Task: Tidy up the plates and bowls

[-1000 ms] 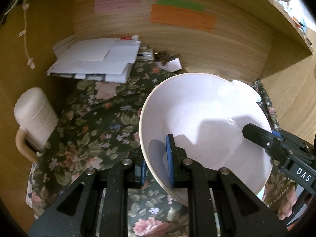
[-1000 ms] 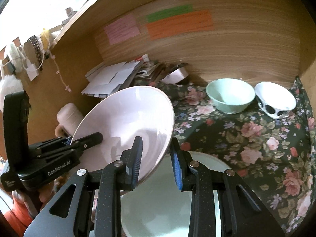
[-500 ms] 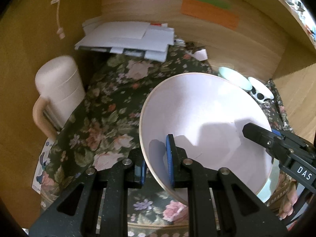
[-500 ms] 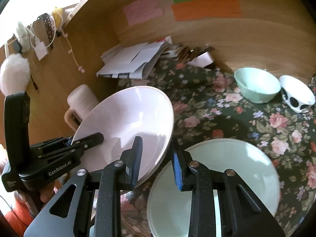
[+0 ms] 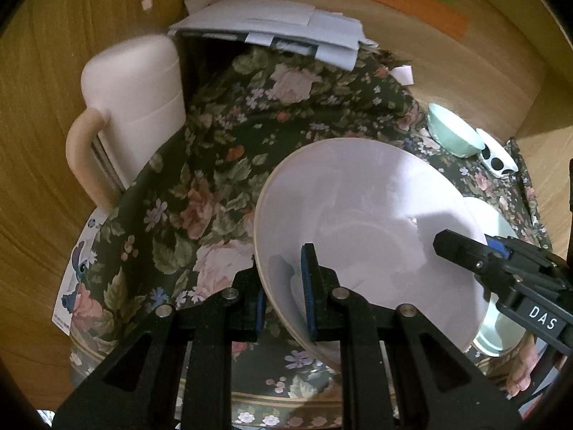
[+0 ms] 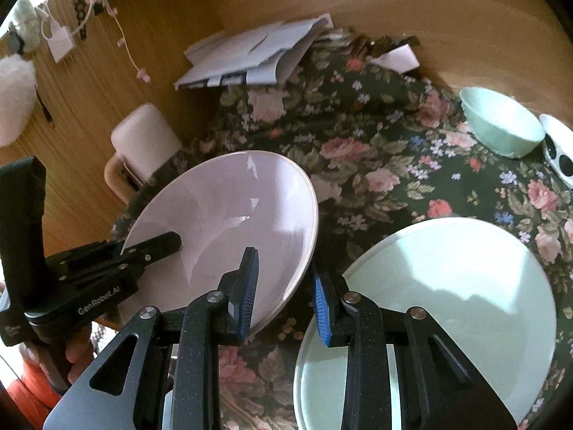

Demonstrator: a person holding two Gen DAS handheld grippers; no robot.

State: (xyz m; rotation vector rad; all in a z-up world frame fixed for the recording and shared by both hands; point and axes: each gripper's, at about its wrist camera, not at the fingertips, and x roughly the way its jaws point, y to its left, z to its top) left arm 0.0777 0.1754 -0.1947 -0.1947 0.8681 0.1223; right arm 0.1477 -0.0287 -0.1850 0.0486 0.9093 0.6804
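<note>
A large pale pink plate (image 5: 369, 229) is tilted above the floral cloth; it also shows in the right wrist view (image 6: 229, 222). My left gripper (image 5: 283, 297) is shut on its near rim. My right gripper (image 6: 284, 286) straddles the opposite rim with jaws apart, a gap showing beside the plate edge. A big pale green plate (image 6: 451, 286) lies flat on the cloth at the right. A mint bowl (image 6: 501, 122) and a white bowl with black spots (image 6: 558, 150) stand at the far right.
A pink lidded mug (image 5: 136, 107) with a handle stands at the left against the wooden wall. A pile of white papers (image 5: 272, 32) lies at the back. Wooden walls (image 5: 53, 71) close in the left and back.
Both grippers and the pink plate have pulled back and to the left; the green plate is more exposed. The right jaws have opened wider around the rim.
</note>
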